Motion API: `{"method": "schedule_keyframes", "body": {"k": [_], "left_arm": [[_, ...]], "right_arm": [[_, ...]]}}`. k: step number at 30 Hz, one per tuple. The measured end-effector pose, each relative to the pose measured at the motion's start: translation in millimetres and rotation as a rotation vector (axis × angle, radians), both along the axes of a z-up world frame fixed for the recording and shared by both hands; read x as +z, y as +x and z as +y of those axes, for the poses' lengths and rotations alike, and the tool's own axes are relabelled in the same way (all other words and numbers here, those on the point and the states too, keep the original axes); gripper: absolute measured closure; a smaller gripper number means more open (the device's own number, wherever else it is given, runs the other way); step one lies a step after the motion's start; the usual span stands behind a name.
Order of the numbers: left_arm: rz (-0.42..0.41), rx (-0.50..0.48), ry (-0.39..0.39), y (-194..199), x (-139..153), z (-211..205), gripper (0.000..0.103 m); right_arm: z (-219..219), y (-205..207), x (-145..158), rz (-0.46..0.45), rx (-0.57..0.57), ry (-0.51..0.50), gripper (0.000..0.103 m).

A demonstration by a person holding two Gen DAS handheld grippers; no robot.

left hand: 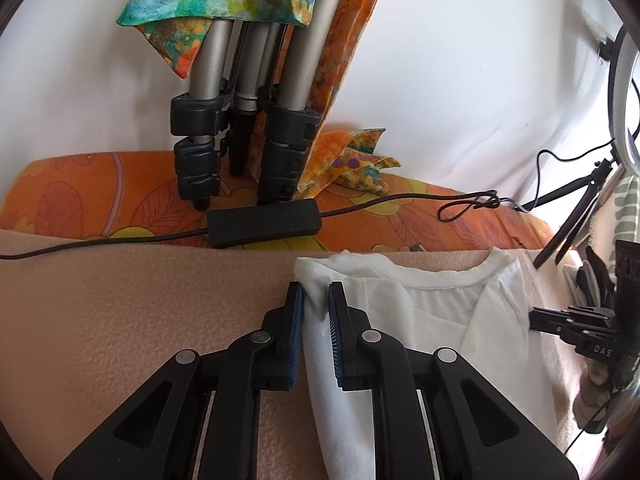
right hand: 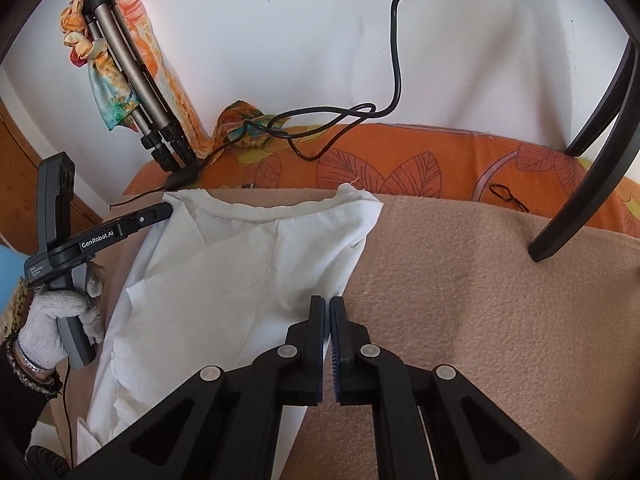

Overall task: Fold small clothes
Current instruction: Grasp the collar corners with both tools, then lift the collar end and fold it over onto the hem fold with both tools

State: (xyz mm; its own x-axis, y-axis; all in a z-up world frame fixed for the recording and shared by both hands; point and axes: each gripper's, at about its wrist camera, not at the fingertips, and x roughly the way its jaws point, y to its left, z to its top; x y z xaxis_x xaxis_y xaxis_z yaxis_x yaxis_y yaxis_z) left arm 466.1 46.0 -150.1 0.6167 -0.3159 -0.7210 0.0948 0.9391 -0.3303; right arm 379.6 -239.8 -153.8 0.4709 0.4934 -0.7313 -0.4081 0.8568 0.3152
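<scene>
Both wrist views close, angled down, sharing white shirt (left hand: 420,312).

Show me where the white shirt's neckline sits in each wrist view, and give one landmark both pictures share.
Left wrist view: the white shirt's neckline curves right of centre, beyond the left gripper, whose jaws pinch a fold of shirt.
Right wrist view: the neckline runs left of centre, above the right gripper.
Shared landmark: the folded tripod with a colourful scarf, leaning on the white wall.
</scene>
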Motion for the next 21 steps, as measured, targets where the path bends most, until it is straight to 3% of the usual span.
{"method": "schedule_keyframes", "body": {"k": [1, 2, 6, 9, 13, 14, 15, 16, 21], "left_arm": [[0.005, -0.007, -0.032, -0.1, 0.2, 2.3, 0.078], [0.009, -0.010, -0.049, 0.6, -0.1, 3.6, 0.066], [0.028, -0.009, -0.072, 8.3, -2.5, 2.0, 0.063], [0.029, -0.015, -0.086, 14.8, -3.1, -3.1, 0.066], [0.028, -0.024, -0.077, 19.7, -5.9, -9.9, 0.093], [0.029, -0.030, -0.081, 20.2, -5.7, -10.6, 0.096], [0.025, -0.030, -0.088, 19.7, -4.6, -9.6, 0.097], [0.023, -0.030, -0.097, 18.7, -3.5, -8.4, 0.097], [-0.004, -0.034, -0.136, 6.8, 13.9, 0.0, 0.097]], "right_arm": [[-5.6, 0.8, -0.3, 0.011, -0.005, 0.031, 0.086], [-12.5, 0.5, 0.4, 0.007, -0.013, 0.072, 0.069], [-29.8, 12.6, 3.8, -0.002, -0.071, 0.137, 0.066], [-29.9, 32.1, -1.9, 0.045, -0.084, 0.174, 0.066], [-25.3, 47.6, -3.8, 0.045, -0.085, 0.230, 0.065], [-22.0, 51.1, -4.7, 0.056, -0.078, 0.238, 0.073], [-17.1, 54.2, -6.1, 0.072, -0.066, 0.239, 0.090], [-13.3, 55.1, -5.9, 0.074, -0.062, 0.220, 0.095], [-9.3, 41.1, 16.2, -0.001, -0.031, 0.219, 0.100]]}}
